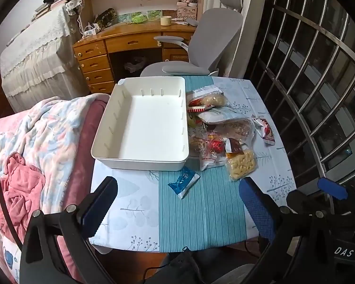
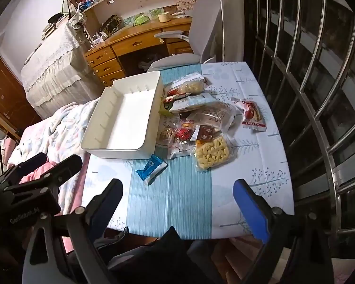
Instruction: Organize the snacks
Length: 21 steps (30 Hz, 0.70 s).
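A cloth-covered table [image 1: 139, 213] bears a white bin [image 1: 139, 123] and snacks [image 1: 224, 127]; behind, desk [image 1: 130, 42] and chair [image 1: 213, 37]. Left gripper [image 1: 177, 189] and right gripper [image 2: 177, 189] gape empty.

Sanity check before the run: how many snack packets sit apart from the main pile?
2. The blue packet lies in front of the white bin; the red-and-white packet lies right of the pile. Others may be hidden under it.

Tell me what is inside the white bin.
Nothing: the white bin shows only its bare floor and divider slots along the walls. Its nearest inner wall is hidden by the rim.
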{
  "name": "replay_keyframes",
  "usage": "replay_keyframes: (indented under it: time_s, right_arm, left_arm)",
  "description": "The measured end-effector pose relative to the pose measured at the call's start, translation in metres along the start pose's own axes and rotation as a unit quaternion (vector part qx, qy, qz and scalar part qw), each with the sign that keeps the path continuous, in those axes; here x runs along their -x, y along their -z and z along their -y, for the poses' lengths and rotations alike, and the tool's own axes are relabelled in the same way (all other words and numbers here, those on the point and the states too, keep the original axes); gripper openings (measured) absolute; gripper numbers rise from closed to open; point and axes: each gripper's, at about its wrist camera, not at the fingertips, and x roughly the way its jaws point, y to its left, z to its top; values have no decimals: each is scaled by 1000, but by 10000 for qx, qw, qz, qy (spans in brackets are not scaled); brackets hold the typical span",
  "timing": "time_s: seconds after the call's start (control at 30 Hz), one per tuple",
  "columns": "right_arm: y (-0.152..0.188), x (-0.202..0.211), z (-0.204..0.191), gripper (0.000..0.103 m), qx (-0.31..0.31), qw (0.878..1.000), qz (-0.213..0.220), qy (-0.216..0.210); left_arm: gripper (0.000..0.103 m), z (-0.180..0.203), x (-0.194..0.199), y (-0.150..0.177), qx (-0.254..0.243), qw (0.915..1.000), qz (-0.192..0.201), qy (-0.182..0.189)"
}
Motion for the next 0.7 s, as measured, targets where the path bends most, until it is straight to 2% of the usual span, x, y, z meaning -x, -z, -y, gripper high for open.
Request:
replay_keyframes:
  time_s: [0.17,0.33,0.43,0.7]
  right_arm:
    - [3,1,-10,95,38,9997,124,197]
    - [5,-5,-10,95,-236,9992,98,306]
    - [8,-6,-11,95,-351,9988,78,329]
    - [12,-6,-18,95,-176,9979,280,562]
  left_arm:
    - [102,-8,-9,-3,-11,10000,-35,88]
    - [102,-15,-15,-9,-116,9999,-20,92]
    - [102,-20,-21,-10,-161,9997,-128,120]
    - [102,-22,-37,-5,-330,9980,-511,150]
